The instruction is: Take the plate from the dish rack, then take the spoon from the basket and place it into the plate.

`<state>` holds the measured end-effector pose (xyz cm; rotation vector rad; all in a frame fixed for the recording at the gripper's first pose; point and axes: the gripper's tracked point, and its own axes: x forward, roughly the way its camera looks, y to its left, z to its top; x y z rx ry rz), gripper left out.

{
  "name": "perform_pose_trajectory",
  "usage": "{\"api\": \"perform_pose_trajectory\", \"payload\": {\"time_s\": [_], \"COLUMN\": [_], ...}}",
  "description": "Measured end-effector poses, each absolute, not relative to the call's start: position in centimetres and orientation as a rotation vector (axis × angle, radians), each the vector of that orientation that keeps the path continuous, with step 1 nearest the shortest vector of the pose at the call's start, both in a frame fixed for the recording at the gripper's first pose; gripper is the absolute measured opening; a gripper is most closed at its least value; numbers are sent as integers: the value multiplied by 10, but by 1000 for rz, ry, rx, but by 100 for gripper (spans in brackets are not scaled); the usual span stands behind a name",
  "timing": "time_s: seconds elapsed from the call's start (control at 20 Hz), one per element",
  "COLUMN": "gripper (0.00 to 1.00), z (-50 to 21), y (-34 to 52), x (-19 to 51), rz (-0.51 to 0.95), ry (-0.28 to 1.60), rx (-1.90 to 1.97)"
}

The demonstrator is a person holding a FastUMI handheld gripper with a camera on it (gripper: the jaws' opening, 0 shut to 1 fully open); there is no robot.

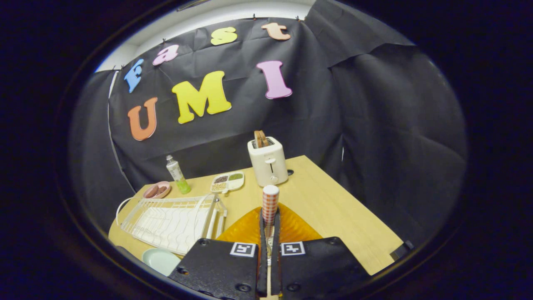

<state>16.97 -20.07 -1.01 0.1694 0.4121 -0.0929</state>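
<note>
My gripper (270, 218) is shut on the spoon (270, 200), with both fingers pressed against its red-and-white checked handle. The handle's rounded end sticks out beyond the fingertips, and the bowl end is hidden between the fingers. Right behind and under the fingers lies the orange basket (293, 227). The pale green plate (160, 260) rests flat on the table, left of my left finger and just in front of the white wire dish rack (173, 221). No dishes stand in the rack.
A white toaster (268, 160) with bread in it stands beyond the basket. Left of it are a compartment snack tray (227, 181), a small bottle (177, 175) and a pink dish (157, 191). The wooden table (345, 208) ends at the right; black cloth walls close in behind.
</note>
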Motion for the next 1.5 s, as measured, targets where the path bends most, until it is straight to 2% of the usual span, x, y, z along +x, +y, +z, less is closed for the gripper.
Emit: {"api": "perform_pose_trajectory", "payload": {"time_s": [0.5, 0.8, 1.15, 1.5], "gripper": [9, 9, 8, 9], "z": [50, 66, 27, -42], "y": [-152, -75, 2, 73], "x": [106, 41, 8, 13], "rz": [-61, 60, 167, 235], "ry": [318, 280, 272, 338], "rx": [109, 50, 58, 147]}}
